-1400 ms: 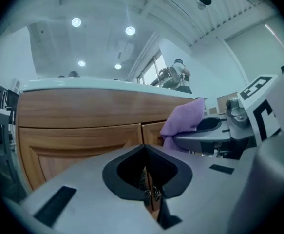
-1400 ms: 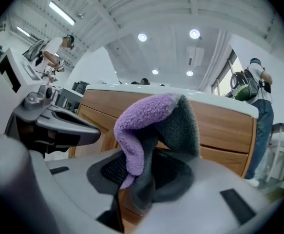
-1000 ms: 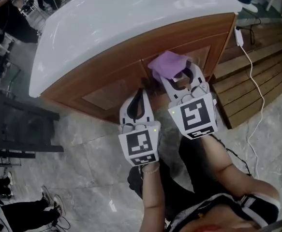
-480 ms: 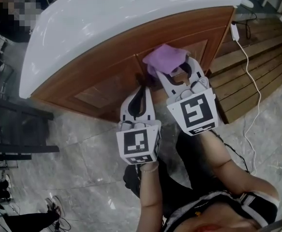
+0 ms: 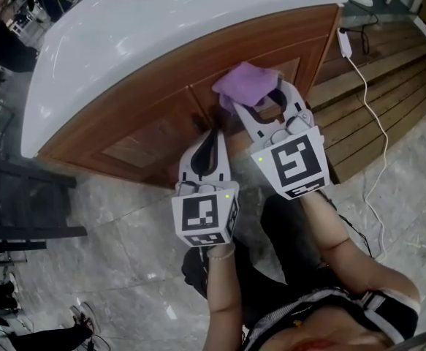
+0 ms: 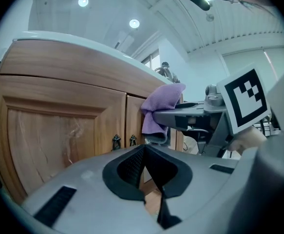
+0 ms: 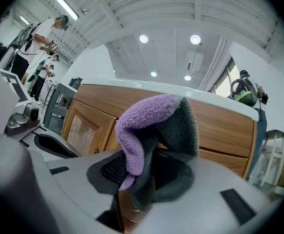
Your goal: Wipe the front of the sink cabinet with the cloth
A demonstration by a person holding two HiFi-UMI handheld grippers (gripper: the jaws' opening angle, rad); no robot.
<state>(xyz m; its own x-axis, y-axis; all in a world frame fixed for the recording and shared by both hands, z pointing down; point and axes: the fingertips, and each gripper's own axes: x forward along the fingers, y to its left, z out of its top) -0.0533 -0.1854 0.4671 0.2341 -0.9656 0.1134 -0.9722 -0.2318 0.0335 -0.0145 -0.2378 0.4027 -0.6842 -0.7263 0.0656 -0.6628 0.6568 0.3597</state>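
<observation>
Purple cloth (image 5: 248, 81) is pinched between the jaws of the right tool (image 5: 260, 97) and folds over them, with a grey side showing inside the fold. It is close against the wooden front of the sink cabinet (image 5: 143, 119), near the upper edge of the right door (image 5: 300, 72), just under the white sink top (image 5: 161, 28). The left tool (image 5: 215, 136) has its jaws pressed together on nothing; it points at the small dark handles (image 6: 116, 141), lower than the cloth
</observation>
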